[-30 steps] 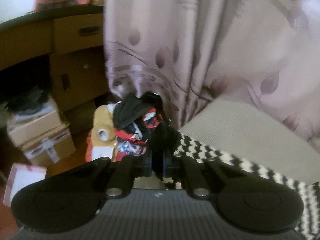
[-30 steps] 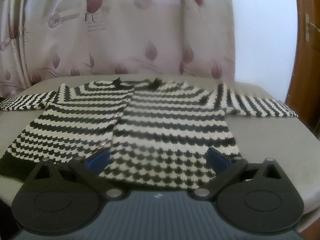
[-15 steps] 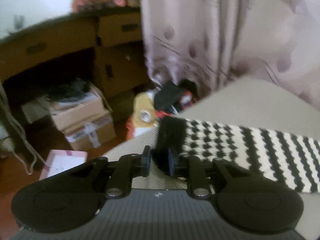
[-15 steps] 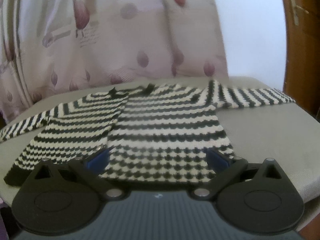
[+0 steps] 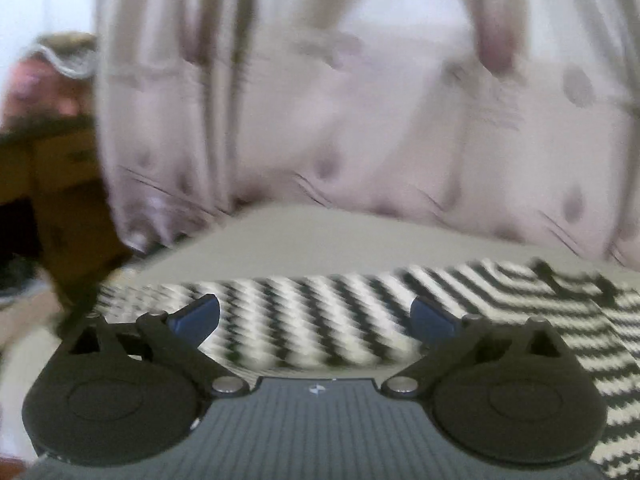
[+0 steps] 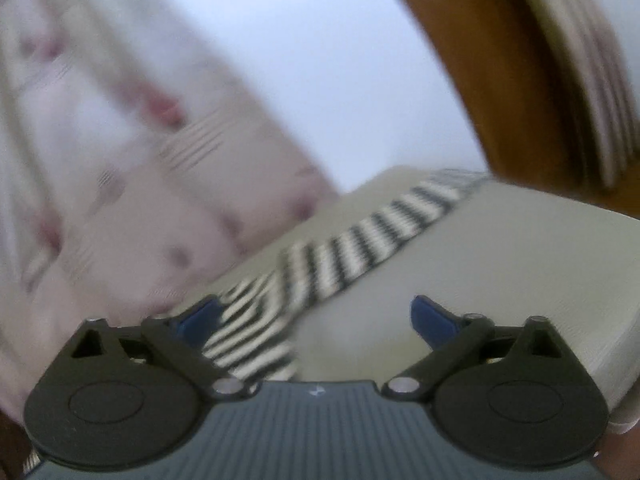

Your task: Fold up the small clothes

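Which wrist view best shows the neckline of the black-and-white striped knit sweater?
The left wrist view: the black-and-white striped knit sweater fills its lower half, with the dark neckline at right, though blurred. The right wrist view shows only one sleeve stretching away across the beige surface.

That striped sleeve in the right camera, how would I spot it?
Find the pale grey cushion in front of the pink curtain. A long knitted sleeve lies stretched across it towards the wooden door. It alone carries black-and-white zigzag stripes.

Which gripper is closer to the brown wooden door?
Right. The right gripper faces the sweater sleeve stretching toward the door. The left gripper sees only curtain, no door.
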The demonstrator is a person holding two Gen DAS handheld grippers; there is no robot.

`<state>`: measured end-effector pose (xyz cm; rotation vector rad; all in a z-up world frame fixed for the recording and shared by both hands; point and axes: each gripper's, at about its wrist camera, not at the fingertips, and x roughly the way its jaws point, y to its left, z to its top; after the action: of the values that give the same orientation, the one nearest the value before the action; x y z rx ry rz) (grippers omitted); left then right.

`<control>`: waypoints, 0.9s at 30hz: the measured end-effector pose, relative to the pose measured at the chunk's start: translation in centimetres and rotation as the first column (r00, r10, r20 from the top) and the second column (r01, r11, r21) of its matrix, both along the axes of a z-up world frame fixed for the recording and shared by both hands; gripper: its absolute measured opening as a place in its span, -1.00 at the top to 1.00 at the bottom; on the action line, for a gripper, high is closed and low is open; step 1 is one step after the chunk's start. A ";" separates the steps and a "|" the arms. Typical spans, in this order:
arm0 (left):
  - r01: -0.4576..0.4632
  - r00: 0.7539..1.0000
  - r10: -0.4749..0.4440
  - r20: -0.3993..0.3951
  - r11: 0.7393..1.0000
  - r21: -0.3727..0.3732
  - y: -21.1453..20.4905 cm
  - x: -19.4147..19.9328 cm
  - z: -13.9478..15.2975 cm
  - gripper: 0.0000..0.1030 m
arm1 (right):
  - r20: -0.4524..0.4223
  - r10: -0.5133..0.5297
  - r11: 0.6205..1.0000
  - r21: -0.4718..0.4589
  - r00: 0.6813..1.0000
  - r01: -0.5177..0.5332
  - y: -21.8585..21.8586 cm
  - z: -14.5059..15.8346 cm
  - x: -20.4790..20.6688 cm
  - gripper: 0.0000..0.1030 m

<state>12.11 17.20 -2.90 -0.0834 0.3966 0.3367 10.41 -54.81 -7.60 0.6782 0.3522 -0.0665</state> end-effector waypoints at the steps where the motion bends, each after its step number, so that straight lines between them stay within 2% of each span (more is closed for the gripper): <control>1: 0.010 1.000 -0.010 -0.019 1.000 -0.016 -0.7 0.9 -0.9 -0.94 | -0.023 -0.020 1.000 0.018 1.000 0.021 -1.9 -0.4 1.2 -0.40; 2: 0.011 0.999 -0.013 -0.047 0.999 -0.048 -1.1 1.9 -1.7 -0.89 | -0.041 -0.034 0.999 0.034 0.999 0.036 -3.6 -0.7 2.4 -0.16; 3: 0.007 0.998 -0.013 -0.067 0.995 -0.100 -1.2 2.8 -2.4 -0.87 | -0.057 -0.048 0.997 0.063 0.997 0.051 -5.5 -1.1 3.7 -0.14; 5: -0.024 0.998 0.014 -0.068 0.990 -0.142 -0.9 3.6 -3.4 -0.87 | -0.079 -0.097 0.986 0.130 0.992 0.107 -9.5 -1.8 6.1 -0.16; 7: -0.058 0.996 0.050 -0.072 0.991 -0.123 -1.1 3.5 -4.3 -0.87 | -0.102 -0.133 0.974 0.172 0.986 0.149 -13.2 -2.4 8.7 -0.16; 9: -0.056 0.996 0.048 -0.075 0.992 -0.112 -1.0 3.7 -4.5 -0.88 | -0.143 -0.186 0.965 0.160 0.972 0.208 -16.1 -2.6 10.8 -0.25; 10: -0.061 0.996 0.054 -0.071 0.993 -0.102 -1.2 3.6 -4.4 -0.90 | -0.170 -0.185 0.964 0.158 0.968 0.212 -17.5 -3.0 12.2 -0.30; 12: -0.076 0.994 0.069 -0.082 0.994 -0.081 -1.3 3.8 -4.7 -0.92 | -0.231 -0.152 0.955 0.214 0.961 0.203 -20.1 -4.5 14.6 -0.33; 14: -0.073 0.993 0.066 -0.101 0.995 -0.073 -2.2 3.7 -5.0 -0.93 | -0.271 -0.131 0.930 0.299 0.954 0.212 -22.0 -6.5 16.7 -0.33; 17: -0.086 0.986 0.078 -0.148 0.995 -0.048 -2.7 4.6 -5.4 -0.93 | -0.271 -0.070 0.884 0.428 0.960 0.185 -23.2 -9.2 19.2 -0.33; 20: -0.088 0.978 0.082 -0.194 0.996 -0.026 -3.2 5.0 -6.0 -0.94 | -0.226 -0.076 0.818 0.543 0.971 0.191 -24.2 -11.4 21.2 -0.33; 22: -0.090 0.972 0.087 -0.220 0.996 -0.003 -3.5 5.4 -6.2 -0.94 | -0.199 -0.078 0.809 0.560 0.977 0.179 -24.2 -12.0 22.3 -0.13; 24: -0.091 0.968 0.096 -0.233 0.995 0.029 -4.0 5.5 -6.3 -0.95 | -0.193 -0.102 0.832 0.522 0.976 0.190 -24.0 -11.9 22.9 0.79; 27: -0.079 0.965 0.094 -0.244 0.995 0.068 -4.5 5.3 -6.4 -0.97 | -0.118 -0.186 0.832 0.509 0.975 0.220 -24.0 -11.7 21.3 0.86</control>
<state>17.39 12.67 -9.32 -0.0016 0.6314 0.4466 31.67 -78.79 -19.26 1.2575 0.3609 -0.2019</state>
